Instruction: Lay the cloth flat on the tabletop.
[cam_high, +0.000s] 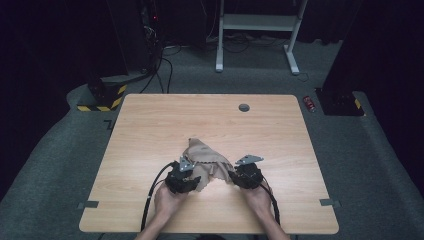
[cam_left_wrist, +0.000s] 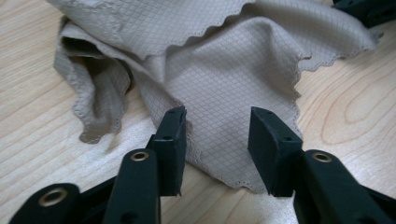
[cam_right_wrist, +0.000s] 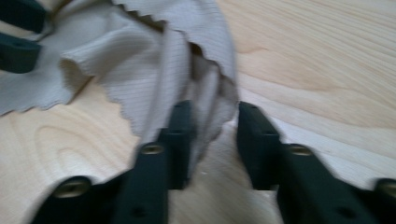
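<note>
High view: a beige cloth (cam_high: 206, 161) lies crumpled on the wooden table (cam_high: 150, 130), toward the near half of it. The left gripper (cam_high: 192, 183) sits at the cloth's near left corner and the right gripper (cam_high: 234, 176) at its near right corner, each held by a hand (cam_high: 167, 200) coming in from the table's near edge. A small round grommet (cam_high: 244, 107) is set in the tabletop well beyond the cloth.

Left gripper view: the jaws stand apart at a middling gap, with a corner of the cloth (cam_left_wrist: 219, 79) lying between them on the wood. The pads (cam_left_wrist: 173, 140) do not press on it. The cloth is quilted in a diamond pattern with a scalloped hem, and a fold rises at its left side. The other gripper's dark jaw (cam_left_wrist: 369, 9) touches the cloth's far corner.

Right gripper view: blurred. The jaws stand apart, fairly narrow, over a bunched edge of the cloth (cam_right_wrist: 154, 70); cloth hangs against the left pad (cam_right_wrist: 180, 135), the right one is clear of it. Nothing is clamped.
</note>
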